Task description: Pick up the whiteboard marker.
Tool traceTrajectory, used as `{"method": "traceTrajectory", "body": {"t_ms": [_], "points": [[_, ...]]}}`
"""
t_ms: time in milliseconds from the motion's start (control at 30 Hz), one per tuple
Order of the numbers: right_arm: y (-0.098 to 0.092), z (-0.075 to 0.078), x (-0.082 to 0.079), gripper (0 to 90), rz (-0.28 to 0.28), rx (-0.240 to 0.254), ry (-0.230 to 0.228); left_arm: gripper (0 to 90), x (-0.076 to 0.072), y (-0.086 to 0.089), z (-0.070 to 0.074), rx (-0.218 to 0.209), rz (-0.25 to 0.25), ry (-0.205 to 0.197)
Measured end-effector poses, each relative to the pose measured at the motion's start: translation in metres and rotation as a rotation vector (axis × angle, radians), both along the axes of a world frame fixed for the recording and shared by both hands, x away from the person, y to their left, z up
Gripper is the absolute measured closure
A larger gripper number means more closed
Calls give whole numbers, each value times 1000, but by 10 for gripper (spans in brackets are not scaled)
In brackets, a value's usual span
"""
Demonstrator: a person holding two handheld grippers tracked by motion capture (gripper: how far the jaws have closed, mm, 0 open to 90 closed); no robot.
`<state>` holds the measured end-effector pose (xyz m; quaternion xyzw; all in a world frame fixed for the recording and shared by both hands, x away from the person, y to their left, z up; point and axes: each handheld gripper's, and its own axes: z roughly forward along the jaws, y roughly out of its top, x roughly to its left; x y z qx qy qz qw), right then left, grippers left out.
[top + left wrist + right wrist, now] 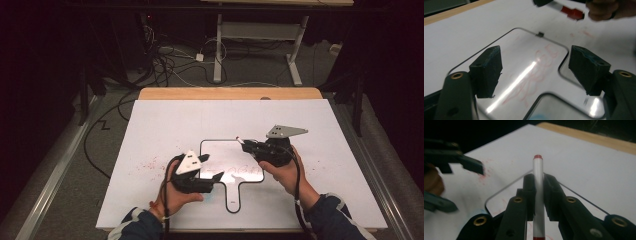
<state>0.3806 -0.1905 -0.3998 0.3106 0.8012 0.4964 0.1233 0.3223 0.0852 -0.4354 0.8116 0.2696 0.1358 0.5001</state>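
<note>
So the right gripper (248, 146) had its fingers clamped tight on a red-tipped marker (538, 192), barrel running straight up between the pads, tip poking out past them. In the high view that gripper sat over the 2 o'clock corner of the little whiteboard (220, 150), marker tip pointing off toward 10 o'clock.

The left gripper (212, 167) was at about 8 o'clock of the board, fingers spread apart with nothing between them, just the glossy board surface with faint red scribbles (541, 60) showing through the gap. No earlier shot to compare, so that's all on that one.

Edge-wise: the whiteboard had a thin dark rim with rounded corners and a tab-like handle sticking out toward the person at 6 o'clock. It lay roughly mid-sheet on a big white sheet (165, 120) covering the desk (230, 93), whose wooden edge peeked out at 12 o'clock. Loads of open sheet at 12, 9 and 3 o'clock of the board; the near side was tighter with both forearms coming in. Some red smudges (147, 164) sat at 9 o'clock, beside the left gripper.
</note>
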Motion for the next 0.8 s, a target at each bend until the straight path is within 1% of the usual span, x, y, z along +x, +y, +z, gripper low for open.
{"method": "traceTrajectory", "body": {"t_ms": [33, 67, 100, 133, 167, 200, 233, 267, 300, 367, 400, 433, 467, 500, 533, 567, 667, 700, 733, 767, 800], "points": [[3, 1, -3, 816, 2, 18, -3, 264, 3, -9, 2, -14, -14, 10], [7, 2, -8, 816, 5, 42, -16, 269, 7, -19, 3, -36, -28, 16], [9, 2, -11, 815, 13, 61, -25, 274, 14, -31, 4, -76, -43, 39], [11, 2, -15, 816, 14, 69, -34, 279, 17, -36, 4, -94, -49, 53], [13, 2, -18, 816, 14, 70, -46, 291, 17, -36, 4, -94, -49, 53], [15, 2, -20, 816, 15, 78, -55, 305, 21, -44, 6, -121, -54, 57], [15, 2, -24, 816, 11, 87, -63, 338, 22, -46, 6, -148, -66, 64], [16, 2, -27, 815, 7, 89, -74, 364, 22, -46, 6, -148, -66, 64], [15, 2, -30, 815, 3, 103, -83, 378, 24, -49, 9, -171, -71, 56], [12, 3, -34, 815, -14, 121, -90, 397, 25, -52, 10, -191, -90, 63], [12, 3, -34, 815, -14, 121, -90, 417, 25, -52, 10, -191, -90, 63], [8, 2, -36, 814, -26, 134, -102, 427, 25, -56, 11, -180, -99, 45], [8, 2, -36, 814, -26, 134, -102, 455, 25, -56, 11, -180, -99, 45], [3, 0, -38, 815, -46, 145, -105, 493, 23, -60, 11, -177, -114, 25], [3, 0, -38, 815, -46, 145, -105, 506, 23, -60, 11, -177, -114, 25], [-1, -1, -40, 814, -56, 156, -97, 524, 21, -64, 11, -165, -122, 9], [-5, -3, -43, 813, -75, 150, -120, 563, 23, -69, 9, -159, -130, 16], [-7, -4, -44, 815, -78, 157, -113, 561, 24, -72, 9, -139, -114, 20], [-7, -4, -44, 815, -78, 157, -113, 542, 24, -72, 9, -139, -114, 20], [-8, -6, -46, 815, -78, 161, -115, 536, 25, -74, 7, -138, -107, 28], [-7, -6, -47, 816, -73, 153, -117, 575, 26, -75, 6, -147, -112, 36]]}}
